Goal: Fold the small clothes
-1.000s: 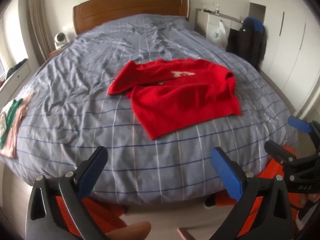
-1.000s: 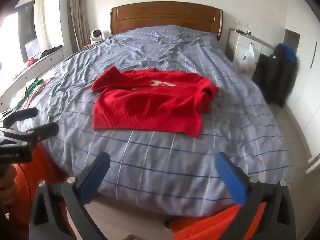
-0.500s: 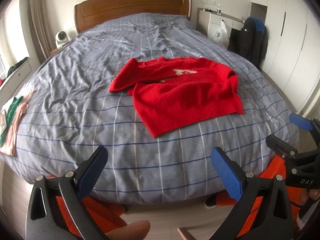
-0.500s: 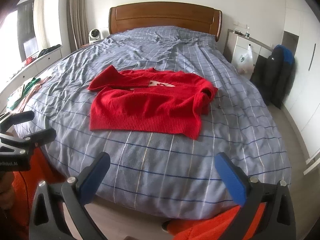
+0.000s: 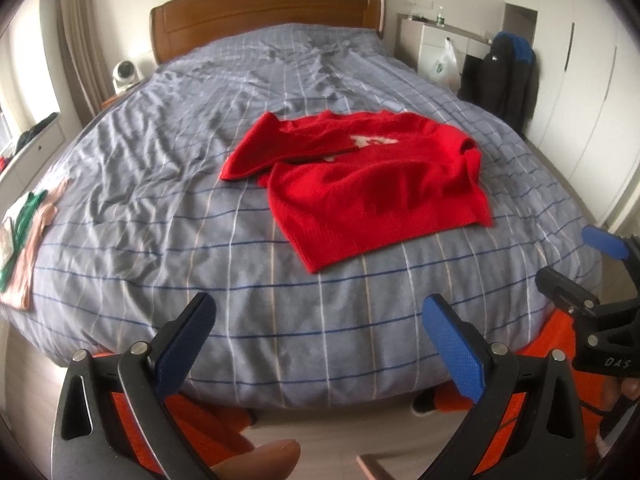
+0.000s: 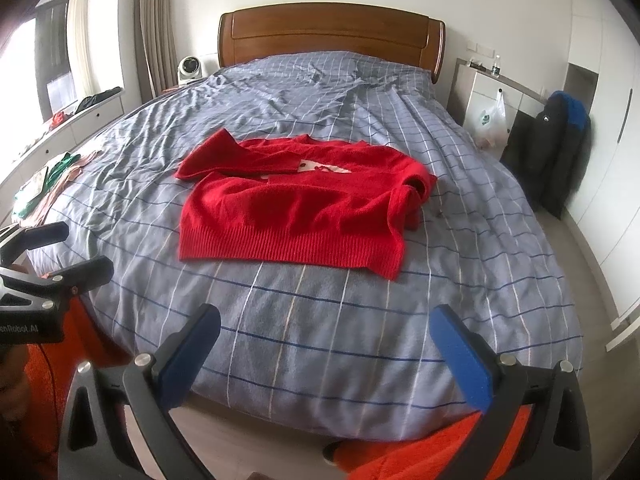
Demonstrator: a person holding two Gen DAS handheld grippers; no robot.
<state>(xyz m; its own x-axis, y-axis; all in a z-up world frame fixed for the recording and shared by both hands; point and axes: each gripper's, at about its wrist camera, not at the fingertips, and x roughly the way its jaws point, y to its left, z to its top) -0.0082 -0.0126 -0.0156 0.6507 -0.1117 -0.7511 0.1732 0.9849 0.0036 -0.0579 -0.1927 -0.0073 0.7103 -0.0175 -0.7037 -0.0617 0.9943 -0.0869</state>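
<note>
A red knit sweater (image 5: 368, 180) lies on the blue-grey checked bed cover (image 5: 160, 184), its left sleeve folded across the chest and its right sleeve bunched at the side. It also shows in the right wrist view (image 6: 304, 208). My left gripper (image 5: 320, 332) is open and empty, held off the foot of the bed, well short of the sweater. My right gripper (image 6: 328, 340) is open and empty too, also off the foot of the bed. Each gripper shows at the edge of the other's view, the right one (image 5: 592, 280) and the left one (image 6: 52, 256).
A pile of pink and green clothes (image 5: 24, 224) lies at the bed's left edge. A wooden headboard (image 6: 332, 36) stands at the far end. A dark jacket (image 6: 560, 148), a white cabinet (image 6: 492, 96) and wardrobe doors line the right side. A small fan (image 6: 190, 69) sits at the left.
Both grippers have drifted slightly, so the sweater sits a little differently in each view. Both stay open. The sweater has not moved on the bed.
</note>
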